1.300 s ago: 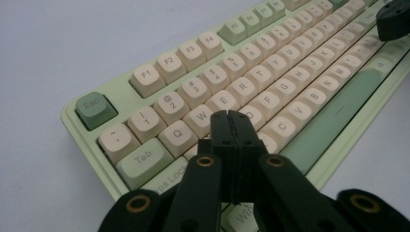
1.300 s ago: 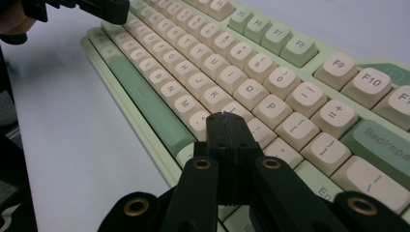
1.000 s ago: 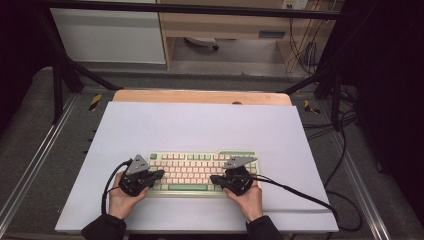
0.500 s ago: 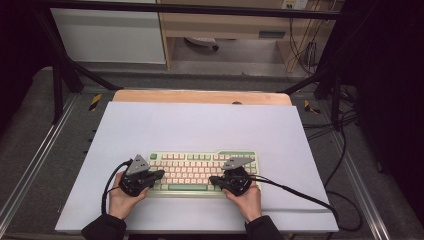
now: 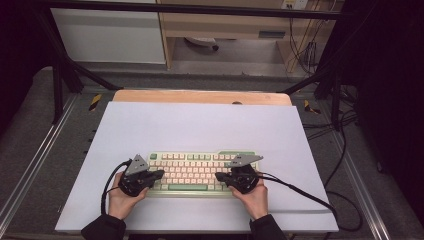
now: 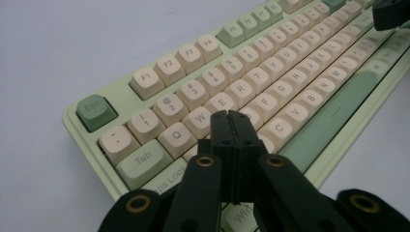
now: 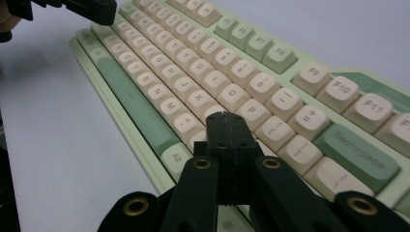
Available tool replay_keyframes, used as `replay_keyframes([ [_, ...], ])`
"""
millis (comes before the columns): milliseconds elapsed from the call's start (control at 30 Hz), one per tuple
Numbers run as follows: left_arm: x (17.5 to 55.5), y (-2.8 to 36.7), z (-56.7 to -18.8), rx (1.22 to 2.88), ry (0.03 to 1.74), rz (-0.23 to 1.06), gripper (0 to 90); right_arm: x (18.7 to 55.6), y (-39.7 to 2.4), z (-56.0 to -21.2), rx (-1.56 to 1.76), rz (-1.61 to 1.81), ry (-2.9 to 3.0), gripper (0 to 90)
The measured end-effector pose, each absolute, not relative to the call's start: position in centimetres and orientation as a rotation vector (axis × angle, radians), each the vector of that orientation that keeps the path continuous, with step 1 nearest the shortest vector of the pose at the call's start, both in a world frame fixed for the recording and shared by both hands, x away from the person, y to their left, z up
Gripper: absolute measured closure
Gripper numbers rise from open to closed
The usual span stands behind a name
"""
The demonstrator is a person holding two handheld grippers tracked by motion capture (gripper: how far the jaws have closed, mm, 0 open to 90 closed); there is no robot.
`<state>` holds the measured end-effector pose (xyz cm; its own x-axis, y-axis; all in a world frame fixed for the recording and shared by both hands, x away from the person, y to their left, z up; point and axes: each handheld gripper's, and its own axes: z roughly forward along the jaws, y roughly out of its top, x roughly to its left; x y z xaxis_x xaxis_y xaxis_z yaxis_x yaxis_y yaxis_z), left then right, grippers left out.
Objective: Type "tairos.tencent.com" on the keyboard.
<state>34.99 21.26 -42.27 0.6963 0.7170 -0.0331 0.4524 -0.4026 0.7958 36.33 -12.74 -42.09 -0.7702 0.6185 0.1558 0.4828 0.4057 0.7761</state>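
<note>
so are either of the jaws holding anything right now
Nothing is held. Both the left gripper and right gripper have jaws shut on nothing, poised over the keyboard.

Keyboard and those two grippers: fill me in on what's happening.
A person holds a gripper in each hand over a green and cream keyboard on a white table. The left gripper is shut, its tip above the left letter keys. The right gripper is shut too, over the right-hand keys near P. Nothing is held.
</note>
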Motion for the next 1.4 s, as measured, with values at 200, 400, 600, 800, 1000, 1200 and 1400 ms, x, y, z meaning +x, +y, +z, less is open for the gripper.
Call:
replay_keyframes([
  [200, 34.9, 21.2, -42.1, 2.063, 0.892, 0.401, 89.7, 36.5, -14.5, -41.7, 1.03, 1.321, 2.459, 90.0],
  [400, 34.8, 20.7, -42.0, 2.064, 0.892, 0.401, 89.7, 36.6, -15.1, -41.9, 1.041, 1.318, 2.462, 90.0],
  [600, 35.1, 20.1, -41.6, 2.058, 0.907, 0.396, 89.8, 36.6, -15.2, -41.9, 1.037, 1.316, 2.468, 90.0],
  [800, 35.3, 19.4, -41.0, 2.052, 0.901, 0.403, 89.7, 36.6, -15.3, -41.9, 1.034, 1.31, 2.469, 90.0],
  [1000, 35.7, 18.6, -40.7, 2.058, 0.889, 0.406, 89.7, 36.5, -15.2, -42.0, 1.031, 1.305, 2.476, 90.0],
  [1200, 36.1, 17.7, -40.7, 2.066, 0.883, 0.405, 89.7, 36.5, -15.2, -42.0, 1.032, 1.299, 2.482, 90.0],
  [1400, 36.6, 17.0, -40.8, 2.074, 0.887, 0.404, 89.7, 36.5, -15.1, -42.1, 1.034, 1.297, 2.486, 90.0],
])
